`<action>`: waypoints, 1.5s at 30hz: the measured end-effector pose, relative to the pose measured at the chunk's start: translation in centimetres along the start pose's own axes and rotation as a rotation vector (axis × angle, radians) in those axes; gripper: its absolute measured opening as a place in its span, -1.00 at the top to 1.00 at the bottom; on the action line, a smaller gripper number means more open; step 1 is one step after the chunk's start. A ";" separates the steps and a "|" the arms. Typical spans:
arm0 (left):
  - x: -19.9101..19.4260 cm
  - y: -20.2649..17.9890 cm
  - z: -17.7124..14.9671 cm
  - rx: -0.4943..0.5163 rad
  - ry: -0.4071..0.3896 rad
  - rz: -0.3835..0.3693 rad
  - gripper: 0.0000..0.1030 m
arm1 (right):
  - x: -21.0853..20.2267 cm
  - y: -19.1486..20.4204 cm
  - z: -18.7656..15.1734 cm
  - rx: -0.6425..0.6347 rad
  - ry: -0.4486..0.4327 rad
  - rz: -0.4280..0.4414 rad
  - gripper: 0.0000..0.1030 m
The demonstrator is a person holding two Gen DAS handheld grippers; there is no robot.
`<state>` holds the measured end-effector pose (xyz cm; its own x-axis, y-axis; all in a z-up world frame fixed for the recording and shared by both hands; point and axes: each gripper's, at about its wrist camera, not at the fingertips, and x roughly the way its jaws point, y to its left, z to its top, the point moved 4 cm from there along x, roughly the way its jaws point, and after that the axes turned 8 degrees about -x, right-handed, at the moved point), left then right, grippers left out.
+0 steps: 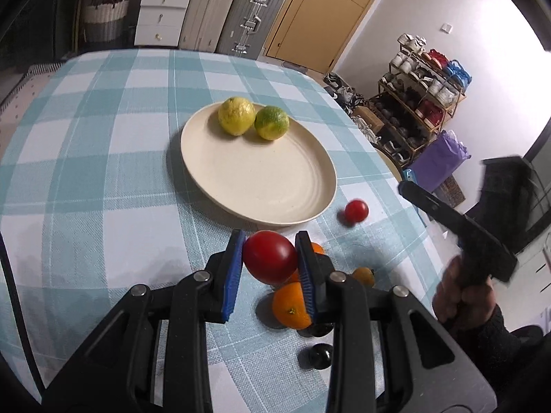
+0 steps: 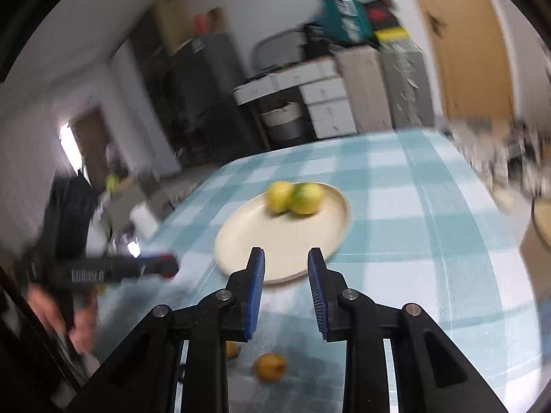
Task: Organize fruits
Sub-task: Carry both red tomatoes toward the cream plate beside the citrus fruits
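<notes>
My left gripper [image 1: 270, 241] is shut on a large red tomato [image 1: 270, 256] and holds it above the table, just short of the cream plate [image 1: 261, 179]. A yellow lemon [image 1: 237, 116] and a green-yellow lime [image 1: 271, 123] lie at the plate's far side. A small red tomato [image 1: 356, 210] lies on the cloth right of the plate. An orange [image 1: 291, 306] and a smaller orange fruit [image 1: 364, 275] lie below the gripper. My right gripper [image 2: 286, 258] is open and empty, above the plate's [image 2: 261, 237] near edge; that view is blurred. A small yellow-orange fruit [image 2: 270, 366] lies beneath it.
The table has a teal and white checked cloth [image 1: 103, 158]. A dark round fruit [image 1: 318, 354] lies near the table's front. The right gripper and hand [image 1: 461, 237] show at the right. A shoe rack [image 1: 420, 103] and drawers [image 1: 162, 13] stand beyond the table.
</notes>
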<state>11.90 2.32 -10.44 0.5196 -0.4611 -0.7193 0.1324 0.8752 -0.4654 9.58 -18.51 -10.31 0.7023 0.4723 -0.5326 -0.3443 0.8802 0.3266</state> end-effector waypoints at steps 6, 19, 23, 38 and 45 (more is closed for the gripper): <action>0.5 0.6 -0.3 -0.018 0.007 0.006 0.47 | 2.7 -5.1 -0.5 0.048 0.094 -0.078 0.02; 0.8 2.1 -0.6 -0.057 0.014 0.032 0.47 | 8.8 -9.0 1.6 -0.039 0.234 -0.228 0.06; 0.9 2.5 -0.7 -0.065 0.019 0.035 0.47 | 9.1 -9.2 2.1 -0.062 0.221 -0.229 0.39; 0.3 1.8 1.5 -0.048 -0.031 0.036 0.47 | 6.0 -5.9 4.4 -0.054 0.104 -0.152 0.41; 1.3 0.3 5.1 0.013 -0.052 0.057 0.47 | 5.6 -1.5 6.8 -0.060 0.058 0.000 0.41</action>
<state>16.91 2.78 -8.86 0.5694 -0.4027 -0.7167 0.1125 0.9018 -0.4173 18.28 -17.44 -8.48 0.6660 0.4722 -0.5775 -0.3819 0.8808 0.2799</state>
